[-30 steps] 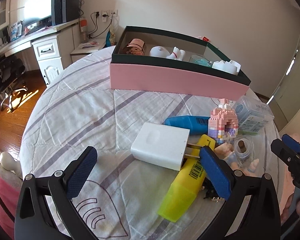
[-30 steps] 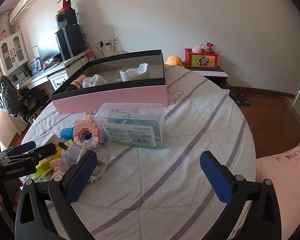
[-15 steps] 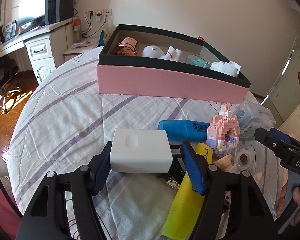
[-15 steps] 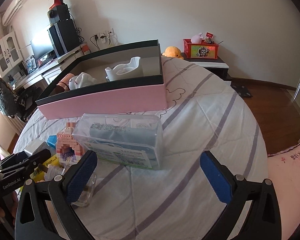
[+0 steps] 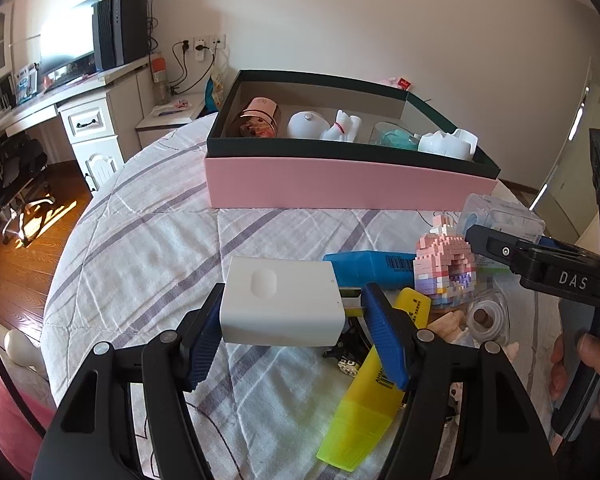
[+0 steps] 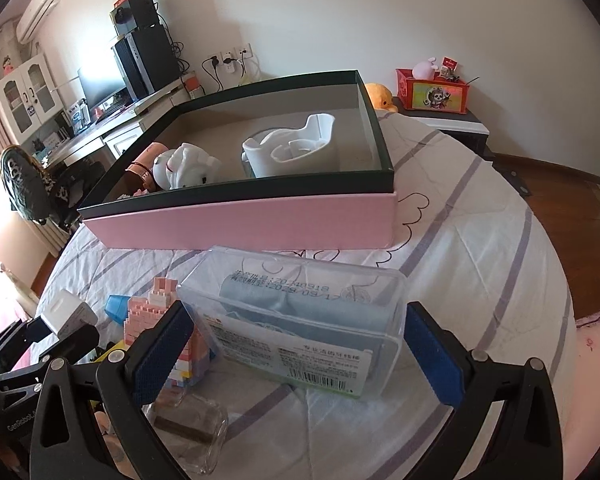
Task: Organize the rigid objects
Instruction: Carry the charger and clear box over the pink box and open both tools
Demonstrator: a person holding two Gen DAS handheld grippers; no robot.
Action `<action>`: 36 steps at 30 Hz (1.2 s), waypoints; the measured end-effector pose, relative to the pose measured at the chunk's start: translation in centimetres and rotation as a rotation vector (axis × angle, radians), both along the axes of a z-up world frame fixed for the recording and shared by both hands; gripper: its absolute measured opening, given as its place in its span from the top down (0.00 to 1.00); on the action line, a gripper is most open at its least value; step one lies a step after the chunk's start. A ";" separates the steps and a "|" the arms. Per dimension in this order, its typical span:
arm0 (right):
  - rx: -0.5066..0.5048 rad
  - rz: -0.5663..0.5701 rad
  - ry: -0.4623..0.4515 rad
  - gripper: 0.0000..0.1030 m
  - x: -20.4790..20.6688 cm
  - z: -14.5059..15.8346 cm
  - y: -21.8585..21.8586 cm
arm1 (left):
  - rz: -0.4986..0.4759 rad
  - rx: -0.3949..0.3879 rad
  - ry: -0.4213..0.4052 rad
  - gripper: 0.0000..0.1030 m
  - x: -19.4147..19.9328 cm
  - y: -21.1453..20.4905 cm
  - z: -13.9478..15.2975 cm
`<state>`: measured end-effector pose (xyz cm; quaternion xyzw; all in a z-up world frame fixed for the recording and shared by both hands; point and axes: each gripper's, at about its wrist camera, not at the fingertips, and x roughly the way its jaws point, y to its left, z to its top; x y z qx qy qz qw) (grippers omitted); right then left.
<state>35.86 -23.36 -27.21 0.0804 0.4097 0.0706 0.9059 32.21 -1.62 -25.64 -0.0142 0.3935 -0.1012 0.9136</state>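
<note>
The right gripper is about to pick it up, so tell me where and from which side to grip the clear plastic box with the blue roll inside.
Grip the clear plastic box across its two short end walls, coming from the near side, above and angled down. It lies flat, long side facing the right gripper, whose open jaws already straddle both ends.

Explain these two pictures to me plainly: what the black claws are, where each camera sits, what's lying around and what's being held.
No robot here: a person holds a hand-operated claw in each hand, each with a camera looking along its fingers. The left view shows the left claw shut on a white charger. The right view shows the right claw open around a clear plastic case, not squeezing it. On the striped bedspread lie a blue marker, a yellow marker and a pink brick model. Behind stands a pink box already holding several items.
</note>
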 end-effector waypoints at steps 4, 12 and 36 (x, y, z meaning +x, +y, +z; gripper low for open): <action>-0.003 0.024 -0.025 0.07 0.1 0.0 0.2 | -0.004 -0.002 -0.007 0.34 0.0 -0.1 0.2; -0.034 0.028 -0.108 0.07 -0.9 1.8 0.3 | -0.030 0.009 -0.058 0.34 0.5 -1.0 2.1; -0.143 0.062 -0.109 0.07 15.3 6.6 0.8 | -0.066 0.120 -0.052 0.34 19.8 -6.0 7.1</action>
